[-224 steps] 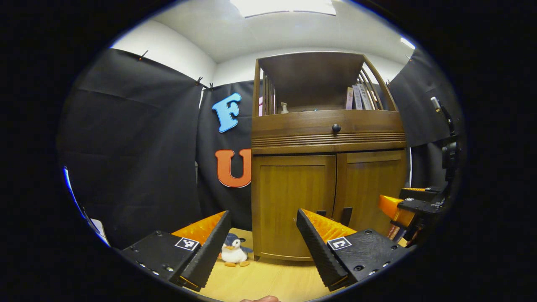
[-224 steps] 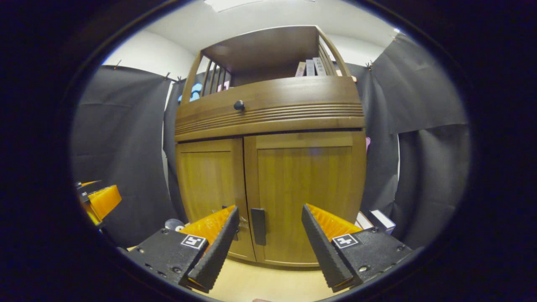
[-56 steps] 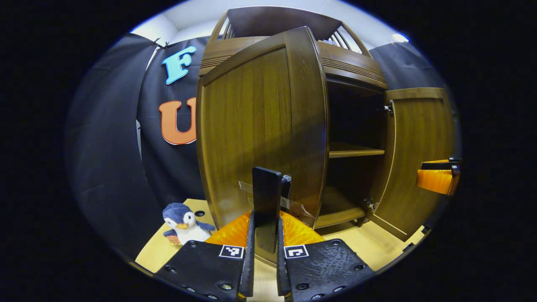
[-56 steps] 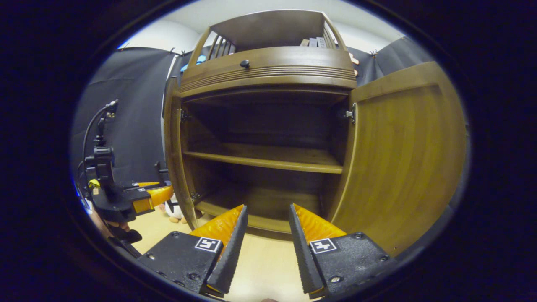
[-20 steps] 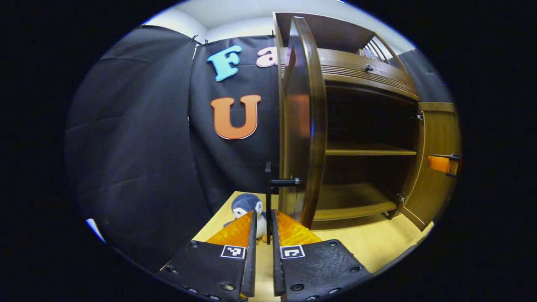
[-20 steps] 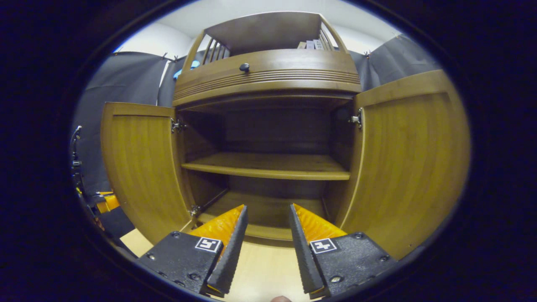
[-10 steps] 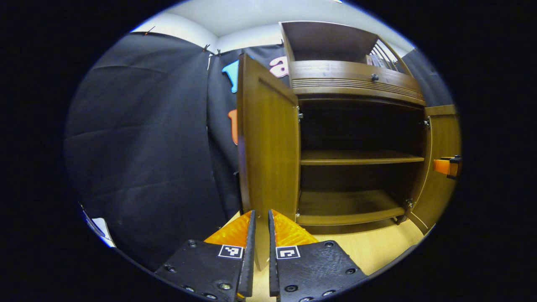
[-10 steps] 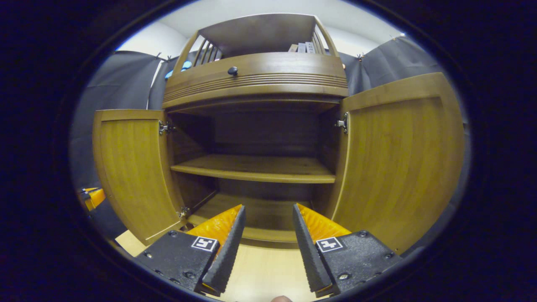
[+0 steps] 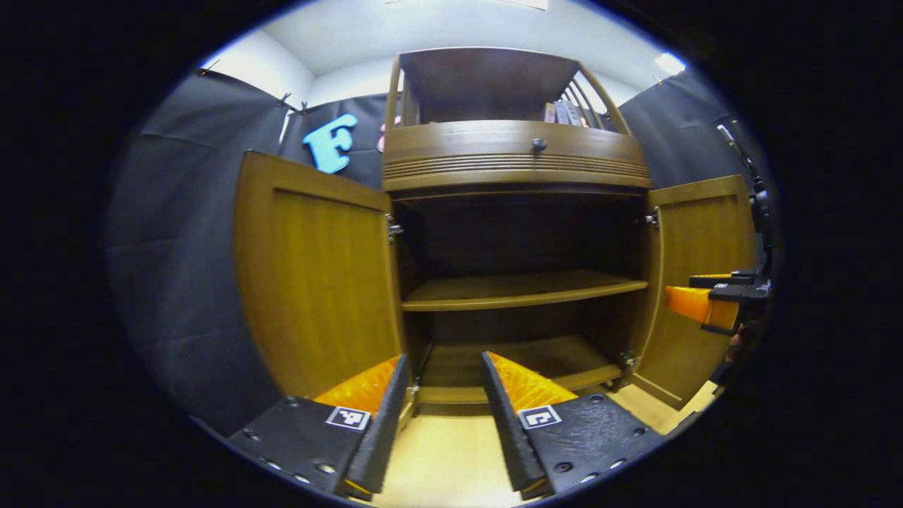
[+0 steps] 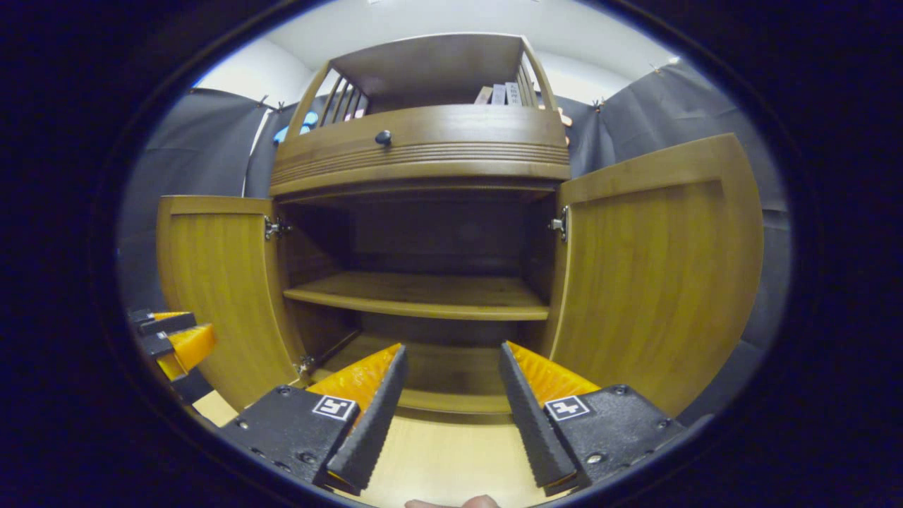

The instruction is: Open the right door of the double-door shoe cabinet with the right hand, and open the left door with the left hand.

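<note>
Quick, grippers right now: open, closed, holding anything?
Left gripper: open, fingers apart, holding nothing, in front of the open cabinet.
Right gripper: open, fingers apart, holding nothing.

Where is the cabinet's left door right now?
In the left gripper view the left door stands swung wide open, left of the shelf, just beyond the open left gripper.

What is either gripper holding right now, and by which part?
Nothing. The left gripper and right gripper both have their fingers spread with only air between them, in front of the left door and right door, both open.
</note>
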The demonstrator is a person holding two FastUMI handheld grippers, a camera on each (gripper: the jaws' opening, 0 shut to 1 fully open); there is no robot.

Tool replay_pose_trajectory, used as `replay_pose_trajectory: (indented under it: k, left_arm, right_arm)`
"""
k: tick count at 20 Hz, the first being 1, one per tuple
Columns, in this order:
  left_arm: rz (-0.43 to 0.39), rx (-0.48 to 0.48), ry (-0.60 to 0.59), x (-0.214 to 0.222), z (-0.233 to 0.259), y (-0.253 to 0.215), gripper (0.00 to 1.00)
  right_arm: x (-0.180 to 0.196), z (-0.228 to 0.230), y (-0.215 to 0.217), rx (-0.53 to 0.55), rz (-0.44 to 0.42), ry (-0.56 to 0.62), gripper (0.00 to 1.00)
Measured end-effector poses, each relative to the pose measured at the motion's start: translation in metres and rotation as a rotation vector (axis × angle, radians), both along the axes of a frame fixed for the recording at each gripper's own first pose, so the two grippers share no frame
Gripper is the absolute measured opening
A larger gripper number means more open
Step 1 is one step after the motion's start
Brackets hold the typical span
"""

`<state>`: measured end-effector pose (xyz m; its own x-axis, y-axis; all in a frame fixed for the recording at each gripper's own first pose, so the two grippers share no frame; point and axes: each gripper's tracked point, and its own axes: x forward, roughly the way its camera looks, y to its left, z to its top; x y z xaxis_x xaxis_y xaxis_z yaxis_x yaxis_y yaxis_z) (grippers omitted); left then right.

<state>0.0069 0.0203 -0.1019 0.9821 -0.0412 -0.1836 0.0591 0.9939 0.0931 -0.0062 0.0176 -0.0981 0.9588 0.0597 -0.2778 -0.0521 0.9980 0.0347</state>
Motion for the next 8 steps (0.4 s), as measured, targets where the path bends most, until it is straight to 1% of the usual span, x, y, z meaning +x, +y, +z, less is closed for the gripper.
replay_pose_trajectory:
  k: [2,3,6,8]
  left_arm:
    - [-0.026,-0.016,0.012,0.006,-0.001,-0.013,0.85]
    - [-0.034,-0.027,0.005,0.009,0.004,-0.017,0.94]
    - [-0.041,-0.053,-0.04,0.018,0.027,-0.025,0.96]
    - [-0.037,-0.076,-0.037,0.021,0.036,-0.028,0.96]
  right_arm:
    - [-0.001,0.006,-0.003,-0.007,-0.004,-0.015,0.9]
    - [-0.002,0.01,-0.005,-0.013,-0.008,-0.025,0.92]
    - [-0.006,0.026,-0.011,-0.019,-0.017,-0.067,0.94]
    - [-0.007,0.036,-0.013,-0.012,-0.019,-0.083,0.94]
